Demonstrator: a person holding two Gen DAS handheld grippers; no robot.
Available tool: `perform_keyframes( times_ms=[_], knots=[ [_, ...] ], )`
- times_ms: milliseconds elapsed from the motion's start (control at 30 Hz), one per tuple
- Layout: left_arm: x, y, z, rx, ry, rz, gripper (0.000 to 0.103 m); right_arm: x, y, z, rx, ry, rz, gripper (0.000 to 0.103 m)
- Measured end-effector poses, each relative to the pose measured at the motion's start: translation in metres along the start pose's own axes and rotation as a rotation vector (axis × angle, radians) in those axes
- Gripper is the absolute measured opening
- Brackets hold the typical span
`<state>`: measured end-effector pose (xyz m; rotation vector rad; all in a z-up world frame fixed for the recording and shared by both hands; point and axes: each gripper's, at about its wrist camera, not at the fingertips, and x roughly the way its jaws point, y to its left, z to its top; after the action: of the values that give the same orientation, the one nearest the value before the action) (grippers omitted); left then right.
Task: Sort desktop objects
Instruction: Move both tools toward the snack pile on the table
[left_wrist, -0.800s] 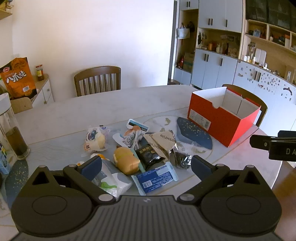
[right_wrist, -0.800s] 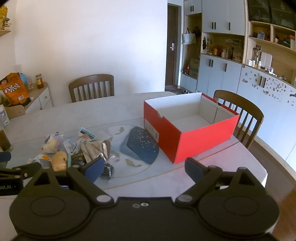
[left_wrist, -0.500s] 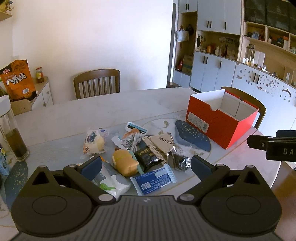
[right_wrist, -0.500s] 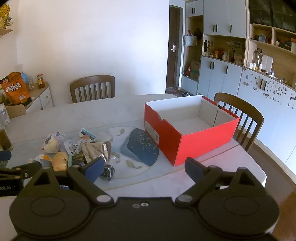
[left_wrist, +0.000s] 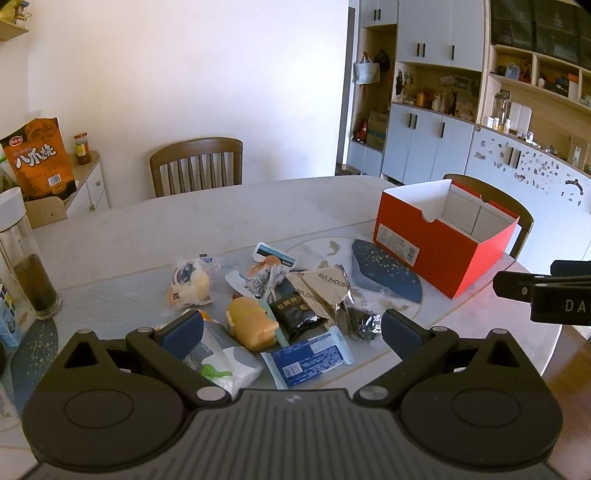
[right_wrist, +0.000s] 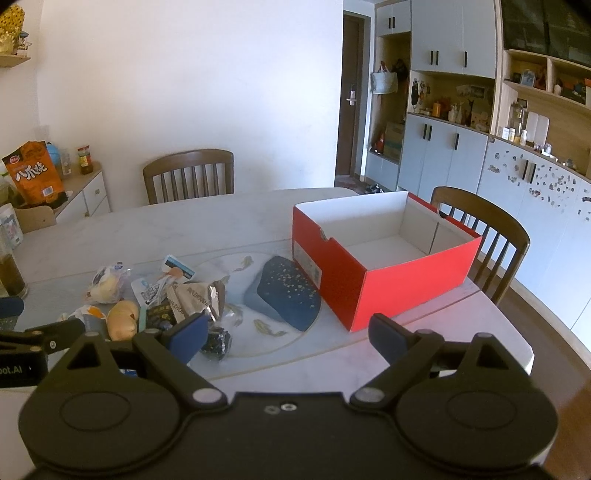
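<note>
White wall (left_wrist: 184, 74), 2 wooden chairs (left_wrist: 195, 166), grey cabinets (right_wrist: 443, 155), dark door (right_wrist: 351, 92).

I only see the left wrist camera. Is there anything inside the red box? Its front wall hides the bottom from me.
Observer: No. The right wrist view looks down into the red box, and its white floor is bare.
Operator: What about the right gripper? I just see one black bit poking in from the side.
Observer: The right gripper is open, with both fingers spread wide and nothing between them.
</note>
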<state>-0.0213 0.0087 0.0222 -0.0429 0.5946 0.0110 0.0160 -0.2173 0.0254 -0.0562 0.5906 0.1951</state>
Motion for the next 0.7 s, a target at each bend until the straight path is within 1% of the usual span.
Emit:
perform_keyframes(
  times_ms=[500,700],
  knots=[
    [0.003,0.009,-0.001,-0.009,0.002,0.009,0.103,0.005,0.007,0.001,-0.017,0.003,0.02,0.094],
    [0.009,0.017,-0.003,-0.021,0.016,0.034,0.103,0.012,0.012,0.0,-0.052,0.001,0.037,0.094]
  ],
)
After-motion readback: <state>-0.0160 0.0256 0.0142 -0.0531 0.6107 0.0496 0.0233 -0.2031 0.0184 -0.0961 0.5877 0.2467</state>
